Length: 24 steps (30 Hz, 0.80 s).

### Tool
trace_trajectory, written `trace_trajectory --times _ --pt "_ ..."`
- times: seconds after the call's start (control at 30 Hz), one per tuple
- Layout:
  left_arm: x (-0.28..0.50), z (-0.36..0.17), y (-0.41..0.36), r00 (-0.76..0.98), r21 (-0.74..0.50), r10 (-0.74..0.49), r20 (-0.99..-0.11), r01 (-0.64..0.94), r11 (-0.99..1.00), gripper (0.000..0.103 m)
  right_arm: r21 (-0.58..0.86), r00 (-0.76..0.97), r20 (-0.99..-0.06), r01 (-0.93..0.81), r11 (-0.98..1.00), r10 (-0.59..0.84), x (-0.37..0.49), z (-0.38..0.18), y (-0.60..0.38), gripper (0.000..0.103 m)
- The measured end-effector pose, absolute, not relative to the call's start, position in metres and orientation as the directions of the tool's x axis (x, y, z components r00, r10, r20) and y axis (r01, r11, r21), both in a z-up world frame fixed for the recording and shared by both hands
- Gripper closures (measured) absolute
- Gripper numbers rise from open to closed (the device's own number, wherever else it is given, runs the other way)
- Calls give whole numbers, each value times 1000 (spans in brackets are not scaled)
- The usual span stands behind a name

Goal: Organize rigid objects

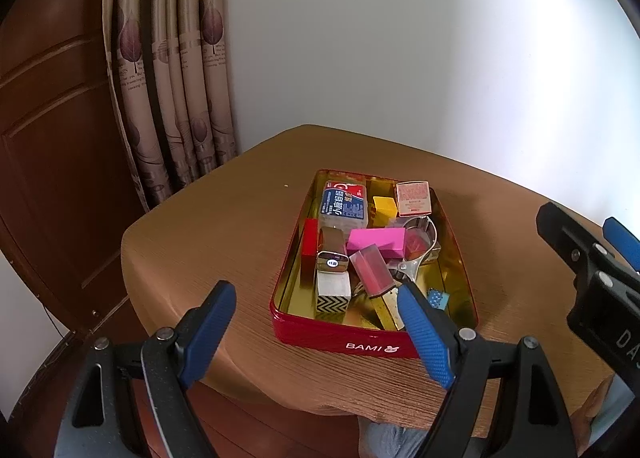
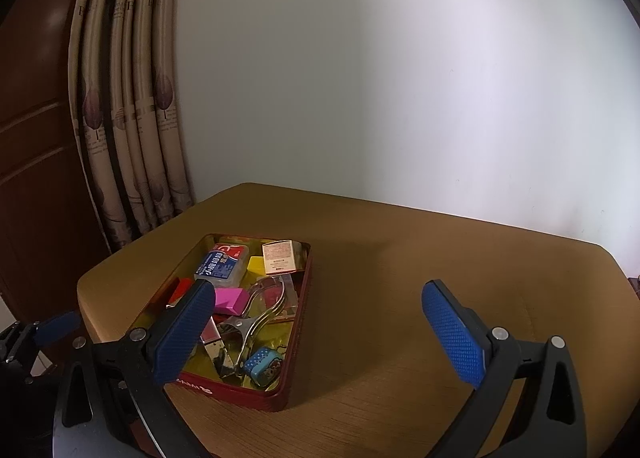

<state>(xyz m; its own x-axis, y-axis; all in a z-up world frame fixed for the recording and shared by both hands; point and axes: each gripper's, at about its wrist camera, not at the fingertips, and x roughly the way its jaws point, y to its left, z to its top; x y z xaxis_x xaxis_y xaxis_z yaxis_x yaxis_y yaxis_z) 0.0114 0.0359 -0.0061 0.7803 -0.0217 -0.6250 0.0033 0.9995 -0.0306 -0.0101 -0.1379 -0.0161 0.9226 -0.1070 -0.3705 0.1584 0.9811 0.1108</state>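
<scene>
A red tin [image 1: 344, 338], lettered "BAMI" on its near wall, is being shown resting on a brown table [image 1: 224, 218] that is standing beside a patterned curtain [image 1: 172, 78] and a white wall [image 1: 400, 38]. The tin is being seen open, with a gold interior, and the task's rigid objects are lying jumbled inside it: a blue-and-red labelled case [image 1: 345, 204] at the far end, a yellow block [image 1: 385, 206] beside it, a pink-topped box [image 1: 414, 198] tilted against the far right rim, a magenta block [image 1: 376, 241] near the centre, a red block [image 1: 310, 242] along the left wall, a metal clamp [image 2: 256, 318], and a small blue dotted box [image 2: 262, 364] near the front.

The left gripper [image 1: 320, 334] is being held just above the tin's near-left side, its 2 blue-padded fingers spread wide with nothing between them. The right gripper [image 2: 320, 332] is being held above the table to the right of the tin, its fingers likewise spread wide and holding nothing.
</scene>
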Motion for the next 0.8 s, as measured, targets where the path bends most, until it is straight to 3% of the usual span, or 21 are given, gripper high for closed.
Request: trace_trajectory --times 0.5,0.8 --pt "5 -6 31 825 22 30 -564 -22 1000 18 97 922 -376 143 985 -97 -16 -13 -131 0" --pt "7 -4 29 813 -15 -33 -581 30 999 18 107 928 -362 139 985 -92 -23 -8 -132 0"
